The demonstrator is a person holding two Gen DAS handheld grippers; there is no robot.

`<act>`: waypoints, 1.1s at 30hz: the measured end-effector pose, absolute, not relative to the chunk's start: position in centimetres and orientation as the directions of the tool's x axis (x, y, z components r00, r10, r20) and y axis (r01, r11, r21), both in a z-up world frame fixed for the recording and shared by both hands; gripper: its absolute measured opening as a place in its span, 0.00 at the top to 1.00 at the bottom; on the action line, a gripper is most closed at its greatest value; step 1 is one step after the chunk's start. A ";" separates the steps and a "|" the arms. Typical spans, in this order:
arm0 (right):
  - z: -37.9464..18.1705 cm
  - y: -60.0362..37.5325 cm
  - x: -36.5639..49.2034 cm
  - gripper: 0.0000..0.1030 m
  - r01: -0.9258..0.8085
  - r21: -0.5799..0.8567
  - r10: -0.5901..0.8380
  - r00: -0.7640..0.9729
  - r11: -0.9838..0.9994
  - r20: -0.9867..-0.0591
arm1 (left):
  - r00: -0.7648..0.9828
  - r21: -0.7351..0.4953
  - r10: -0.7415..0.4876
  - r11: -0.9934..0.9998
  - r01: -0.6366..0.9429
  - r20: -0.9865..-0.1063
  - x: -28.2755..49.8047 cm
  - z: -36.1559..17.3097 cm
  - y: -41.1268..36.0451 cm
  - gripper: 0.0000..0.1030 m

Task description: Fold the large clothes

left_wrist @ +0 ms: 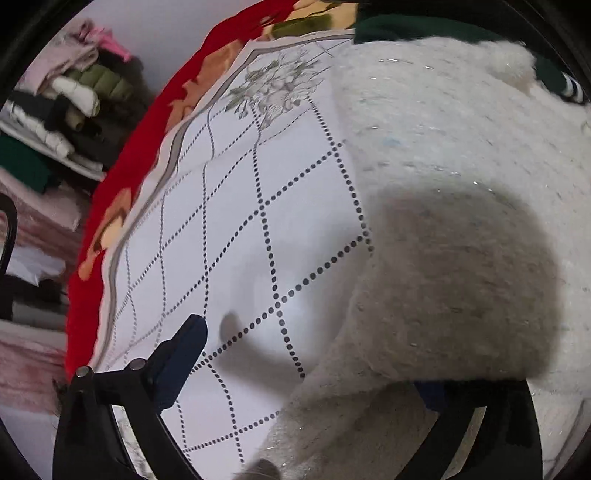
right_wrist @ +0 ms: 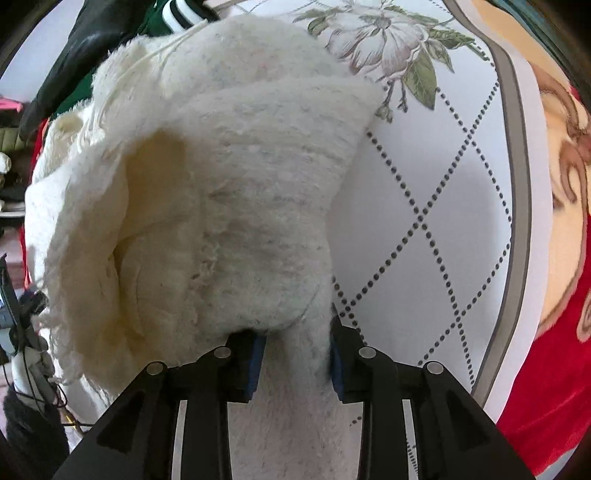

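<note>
A cream fluffy knit garment (left_wrist: 443,155) lies folded on the white tablecloth (left_wrist: 236,206) with dotted diamond lines. My left gripper (left_wrist: 306,380) is open wide. Its left finger (left_wrist: 181,362) hovers over bare cloth, while a thick fold of the garment covers most of its right finger. In the right wrist view the garment (right_wrist: 236,177) is bunched in layers with a fringed edge at the left. My right gripper (right_wrist: 295,363) stands part open, pointing steeply down. A strip of the knit runs between its blue pads (right_wrist: 255,365), loose rather than pinched.
A red floral blanket (left_wrist: 122,192) hangs at the table's edge under the tablecloth. Stacks of folded clothes (left_wrist: 74,103) sit on shelves beyond it. A dark green garment with striped cuffs (right_wrist: 177,18) lies past the knit's far end.
</note>
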State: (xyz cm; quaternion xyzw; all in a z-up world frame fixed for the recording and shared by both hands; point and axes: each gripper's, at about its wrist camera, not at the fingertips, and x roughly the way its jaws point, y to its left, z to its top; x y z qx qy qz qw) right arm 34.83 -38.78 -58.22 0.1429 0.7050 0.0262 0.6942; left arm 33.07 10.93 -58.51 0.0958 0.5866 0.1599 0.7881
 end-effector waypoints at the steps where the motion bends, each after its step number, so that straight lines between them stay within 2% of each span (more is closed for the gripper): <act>1: -58.1 -39.3 34.9 0.75 0.186 0.242 0.243 0.021 0.952 -0.970 | 0.264 0.339 0.366 0.930 -0.142 -0.893 33.0 -58.5 11.0 0.00; 4: -58.0 -41.9 33.9 0.76 0.320 0.261 0.248 0.081 0.911 -0.965 | 0.271 0.345 0.372 0.927 -0.146 -0.888 32.7 -58.4 10.9 0.00; 6: -59.2 -44.0 32.7 0.78 0.454 0.321 0.308 0.105 0.831 -0.946 | 0.266 0.339 0.369 0.928 -0.154 -0.890 32.8 -58.4 11.1 0.00; 8: -59.2 -44.4 32.7 0.77 0.498 0.332 0.332 0.091 0.802 -0.939 | 0.256 0.345 0.373 0.926 -0.151 -0.892 32.9 -58.2 10.9 0.00; 10: -58.3 -44.1 32.5 0.66 0.509 0.309 0.328 0.054 0.803 -0.943 | 0.247 0.347 0.375 0.926 -0.147 -0.894 32.6 -57.5 10.8 0.00; 12: -55.6 -44.0 32.2 0.65 0.509 0.311 0.316 0.078 0.803 -0.945 | 0.247 0.324 0.354 0.934 -0.153 -0.902 31.8 -56.7 10.7 0.00; 14: -52.8 -43.8 31.7 0.58 0.492 0.356 0.326 0.150 0.794 -0.934 | 0.244 0.293 0.328 0.941 -0.169 -0.913 30.7 -55.7 10.8 0.00; 16: -50.7 -43.6 31.6 0.42 0.467 0.436 0.369 0.232 0.769 -0.900 | 0.245 0.264 0.306 0.945 -0.191 -0.920 29.4 -54.6 10.8 0.00; 20: -51.2 -41.9 33.4 0.35 0.403 0.619 0.543 0.297 0.674 -0.785 | 0.236 0.226 0.281 0.945 -0.236 -0.930 27.9 -53.3 10.4 0.00; 23: -54.6 -40.0 37.2 0.35 0.404 0.643 0.598 0.249 0.651 -0.762 | 0.250 0.219 0.285 0.940 -0.260 -0.925 27.9 -52.2 9.4 0.00; 24: -55.6 -40.0 36.6 0.51 0.403 0.645 0.600 0.248 0.649 -0.760 | 0.262 0.223 0.292 0.939 -0.262 -0.920 28.1 -51.7 8.7 0.00; 25: -55.9 -39.6 36.2 0.87 0.400 0.620 0.578 0.237 0.675 -0.781 | 0.271 0.225 0.294 0.939 -0.261 -0.917 28.5 -51.4 8.4 0.00; 27: -55.8 -39.0 37.8 0.87 0.371 0.576 0.522 0.245 0.728 -0.817 | 0.305 0.219 0.295 0.941 -0.259 -0.905 29.3 -50.3 7.5 0.00; 29: -52.5 -39.2 37.9 0.89 0.316 0.560 0.469 0.321 0.766 -0.823 | 0.348 0.220 0.302 0.941 -0.256 -0.888 30.4 -49.2 6.8 0.00; 30: -51.0 -39.4 38.0 0.94 0.289 0.547 0.437 0.366 0.786 -0.821 | 0.359 0.221 0.304 0.942 -0.254 -0.882 31.0 -49.0 6.6 0.00; 33: -50.5 -40.9 38.3 0.94 0.285 0.496 0.381 0.373 0.820 -0.846 | 0.378 0.235 0.323 0.936 -0.261 -0.867 33.1 -49.5 6.1 0.00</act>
